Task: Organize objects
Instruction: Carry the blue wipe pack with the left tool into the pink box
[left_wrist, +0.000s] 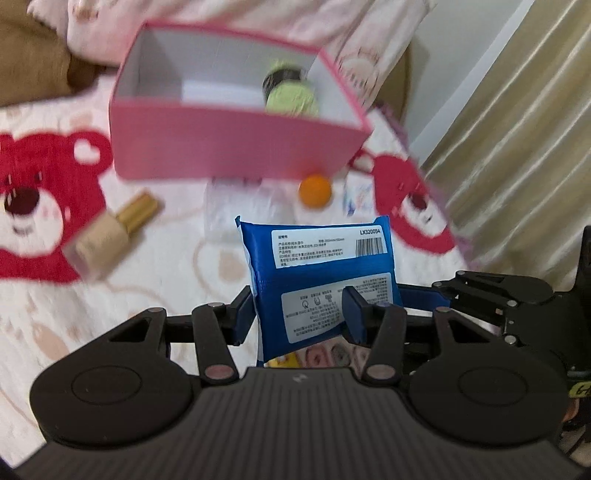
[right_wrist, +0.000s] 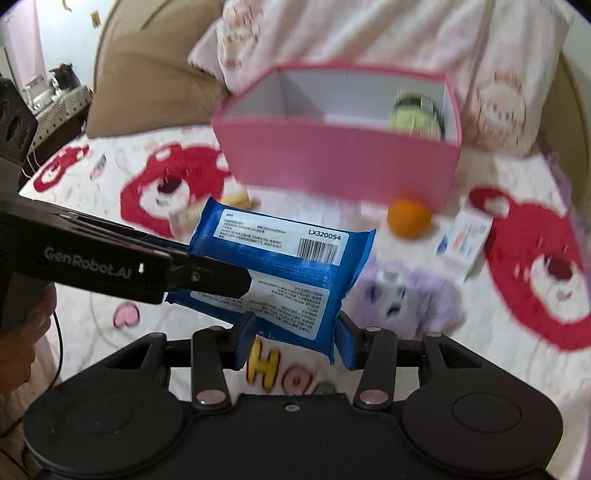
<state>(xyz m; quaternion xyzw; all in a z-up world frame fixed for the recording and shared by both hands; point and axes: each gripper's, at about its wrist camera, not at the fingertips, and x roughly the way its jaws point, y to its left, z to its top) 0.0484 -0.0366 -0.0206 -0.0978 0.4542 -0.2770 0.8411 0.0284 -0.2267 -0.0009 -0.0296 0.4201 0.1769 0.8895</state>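
A blue pack of wipes (left_wrist: 317, 277) is held above the bed by both grippers. My left gripper (left_wrist: 299, 314) is shut on its lower part. My right gripper (right_wrist: 295, 339) is shut on the same pack (right_wrist: 280, 266) from below; the left gripper's arm (right_wrist: 110, 266) reaches in from the left. Ahead stands an open pink box (left_wrist: 236, 144) with a green jar (left_wrist: 291, 92) inside; it also shows in the right wrist view (right_wrist: 332, 158). An orange ball (left_wrist: 314, 189) lies in front of the box.
A beige bottle with a gold cap (left_wrist: 110, 232) lies at the left on the bear-print blanket (left_wrist: 48, 206). A purple plush toy (right_wrist: 406, 295), a white packet (right_wrist: 463, 236) and the orange ball (right_wrist: 408, 217) lie at the right. Pillows and a curtain (left_wrist: 517, 129) lie beyond.
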